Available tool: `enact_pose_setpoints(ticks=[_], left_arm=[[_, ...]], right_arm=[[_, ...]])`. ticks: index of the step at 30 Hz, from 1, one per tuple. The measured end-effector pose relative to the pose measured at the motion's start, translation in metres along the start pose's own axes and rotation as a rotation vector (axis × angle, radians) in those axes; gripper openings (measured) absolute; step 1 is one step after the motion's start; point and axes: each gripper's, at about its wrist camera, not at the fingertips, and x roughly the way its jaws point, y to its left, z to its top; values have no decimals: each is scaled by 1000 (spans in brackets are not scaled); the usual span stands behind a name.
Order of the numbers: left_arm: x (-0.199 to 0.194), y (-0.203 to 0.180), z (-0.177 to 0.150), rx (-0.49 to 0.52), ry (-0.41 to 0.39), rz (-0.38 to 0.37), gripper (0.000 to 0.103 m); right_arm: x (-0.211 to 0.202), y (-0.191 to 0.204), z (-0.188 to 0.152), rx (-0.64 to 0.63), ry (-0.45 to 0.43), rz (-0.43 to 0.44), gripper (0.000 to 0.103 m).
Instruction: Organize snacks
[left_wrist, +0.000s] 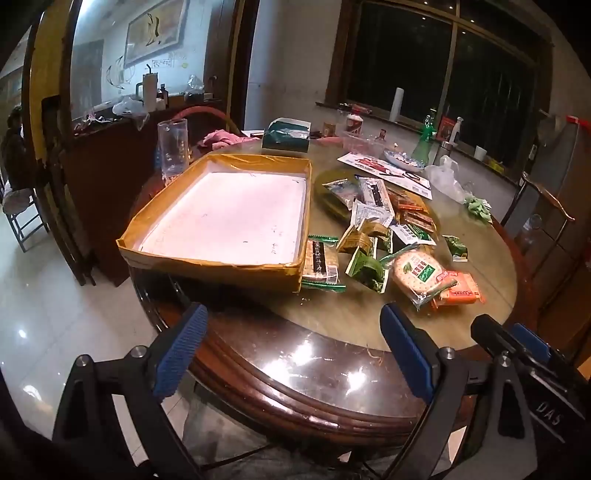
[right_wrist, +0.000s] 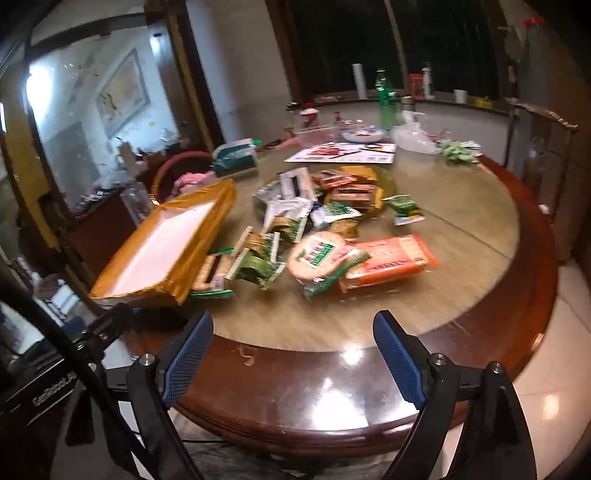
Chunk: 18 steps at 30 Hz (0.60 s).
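Snack packets (left_wrist: 391, 240) lie heaped mid-table, right of the tape-edged tray (left_wrist: 221, 266), a green bottle (left_wrist: 424, 142) far behind, while left gripper (left_wrist: 295, 354) and right gripper (right_wrist: 291, 354) hover spread and empty at the near table rim (left_wrist: 295, 398).

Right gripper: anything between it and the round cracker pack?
Nothing: right gripper, jaws open, then bare table up to the round cracker pack, per right wrist view.

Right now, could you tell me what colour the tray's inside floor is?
White, inside yellow-brown taped walls of the tray; left wrist view shows it best.
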Motion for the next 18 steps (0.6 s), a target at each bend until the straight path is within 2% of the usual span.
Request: enact_pose_setpoints(ticks=[6,10,18], left_arm=[[11,9,1,12,6,5,94],[-2,-2,-5,22,-1,10,94],[3,-6,-2,31,13,23,94]], right_arm=[[-3,1,1,-13,-33,-56,89],[-4,-1,0,-7,-32,-60,89],[0,-9,-1,30,2,-48,89]])
